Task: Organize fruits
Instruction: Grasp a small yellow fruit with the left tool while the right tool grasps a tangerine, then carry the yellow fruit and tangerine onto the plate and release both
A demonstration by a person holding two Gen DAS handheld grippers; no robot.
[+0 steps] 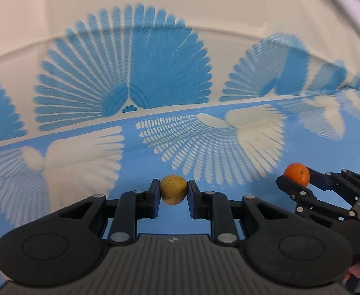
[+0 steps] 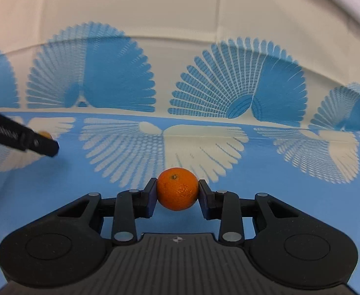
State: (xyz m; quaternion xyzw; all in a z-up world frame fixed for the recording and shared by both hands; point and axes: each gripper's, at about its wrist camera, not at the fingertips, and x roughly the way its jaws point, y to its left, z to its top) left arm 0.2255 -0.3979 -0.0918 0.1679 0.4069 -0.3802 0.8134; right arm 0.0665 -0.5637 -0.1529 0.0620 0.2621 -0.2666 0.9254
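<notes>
Blue cloth showing cream fan motifs, its cream border carrying blue fans | small round fruit appearing speckled yellow-brown | mandarin glowing bright orange, its skin dimpled | left gripper and right gripper showing black with dark-blue pads.

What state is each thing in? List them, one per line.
left tool: shut on the tan fruit
tan fruit: clamped between the pads
right tool: shut on the orange
orange: clamped, stem end up
tablecloth: spread flat, blue with a white fan print
</notes>
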